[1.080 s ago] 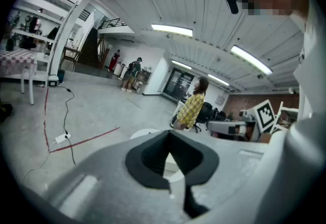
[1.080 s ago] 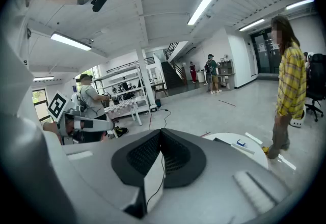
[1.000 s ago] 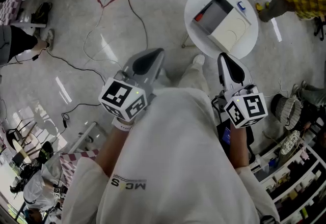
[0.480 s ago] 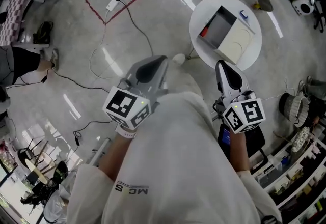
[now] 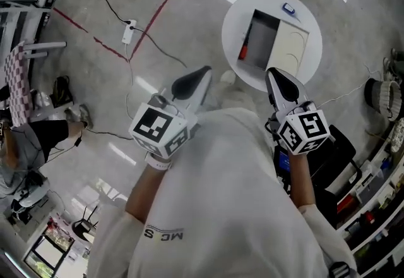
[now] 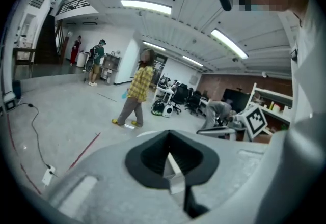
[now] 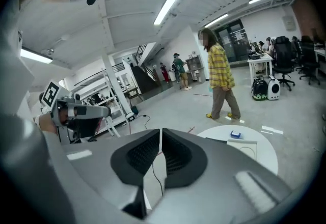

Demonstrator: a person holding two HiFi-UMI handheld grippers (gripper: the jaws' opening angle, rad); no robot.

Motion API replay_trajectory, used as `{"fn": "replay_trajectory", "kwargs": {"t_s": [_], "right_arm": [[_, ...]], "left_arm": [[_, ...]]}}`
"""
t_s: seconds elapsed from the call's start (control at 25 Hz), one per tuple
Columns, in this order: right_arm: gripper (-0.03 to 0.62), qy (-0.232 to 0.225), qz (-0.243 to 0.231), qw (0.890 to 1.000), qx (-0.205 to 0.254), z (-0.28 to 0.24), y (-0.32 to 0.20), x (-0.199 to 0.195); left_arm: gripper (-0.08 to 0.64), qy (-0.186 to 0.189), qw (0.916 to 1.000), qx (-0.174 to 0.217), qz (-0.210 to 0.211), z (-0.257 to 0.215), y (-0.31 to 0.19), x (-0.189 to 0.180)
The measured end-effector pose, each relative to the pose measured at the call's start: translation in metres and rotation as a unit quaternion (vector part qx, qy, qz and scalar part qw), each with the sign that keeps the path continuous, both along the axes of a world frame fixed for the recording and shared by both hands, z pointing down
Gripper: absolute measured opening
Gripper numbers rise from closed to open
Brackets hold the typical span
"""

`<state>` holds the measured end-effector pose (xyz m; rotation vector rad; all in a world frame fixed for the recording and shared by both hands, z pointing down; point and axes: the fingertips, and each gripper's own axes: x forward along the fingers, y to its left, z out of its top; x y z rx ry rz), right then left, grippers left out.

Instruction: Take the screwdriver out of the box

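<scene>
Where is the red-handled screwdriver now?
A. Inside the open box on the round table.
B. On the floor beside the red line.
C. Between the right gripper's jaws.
A: the head view shows the screwdriver lying inside the open box on the round table.

A round table (image 5: pixel 235 23) holds an open box (image 5: pixel 262 35) and possibly a blue clip (image 5: pixel 288 9).

Open floor (image 5: pixel 202 24), seemingly, before round table (image 5: pixel 265 0)
</scene>
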<state>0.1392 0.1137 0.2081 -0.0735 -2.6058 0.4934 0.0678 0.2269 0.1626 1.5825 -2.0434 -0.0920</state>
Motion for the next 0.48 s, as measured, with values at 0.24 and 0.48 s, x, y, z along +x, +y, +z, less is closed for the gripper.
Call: {"fn": "replay_trajectory", "kwargs": {"t_s": [0.24,0.48], "right_arm": [[0.021,0.001,0.067,0.998,-0.013,0.001,-0.036,-0.016],[0.039,0.024,0.157,0.986,-0.049,0.033,-0.076,0.010]], "left_arm": [[0.000,-0.003,0.9977,-0.023,0.063,-0.008,-0.045,-0.031],[0.000,-0.006,0.9833,-0.052,0.174,0.003,-0.113,-0.028]]}}
